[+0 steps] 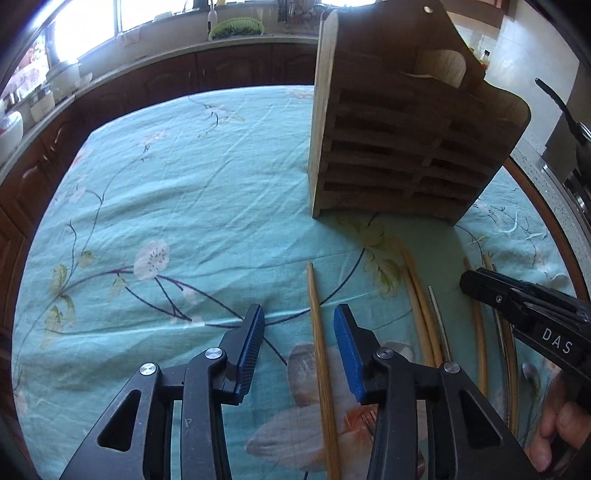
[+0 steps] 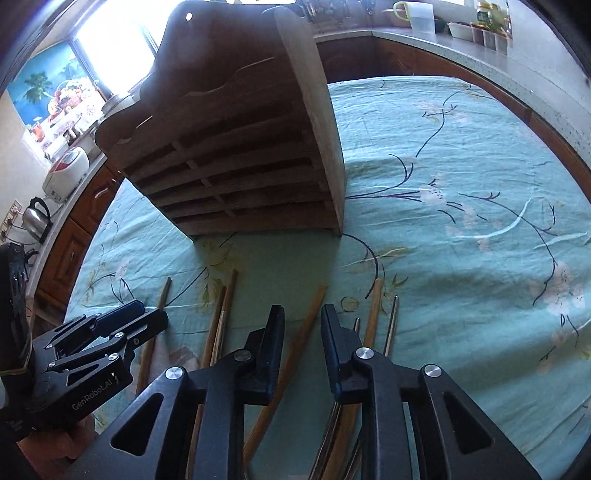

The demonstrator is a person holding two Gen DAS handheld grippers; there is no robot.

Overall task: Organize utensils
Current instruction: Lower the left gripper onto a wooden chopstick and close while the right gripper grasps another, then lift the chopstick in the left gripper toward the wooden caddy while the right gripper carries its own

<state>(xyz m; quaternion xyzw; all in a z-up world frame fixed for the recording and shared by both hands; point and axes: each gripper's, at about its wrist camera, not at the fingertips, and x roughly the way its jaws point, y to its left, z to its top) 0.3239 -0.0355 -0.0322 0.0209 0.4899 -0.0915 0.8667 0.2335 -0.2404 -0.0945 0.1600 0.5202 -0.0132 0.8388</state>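
Observation:
A wooden slotted utensil rack stands on the turquoise flowered tablecloth; it also shows in the right wrist view. Several wooden chopsticks and metal utensils lie in front of it. My left gripper is open, its jaws on either side of one wooden chopstick without touching it. My right gripper is open above another wooden chopstick, with a wooden-handled utensil and a metal handle to its right. Each gripper shows in the other's view: the right one, the left one.
Kitchen counters with dark wooden cabinets ring the table. A green basket sits on the far counter. A rice cooker and a kettle stand on the counter at left. The cloth left of the rack is bare.

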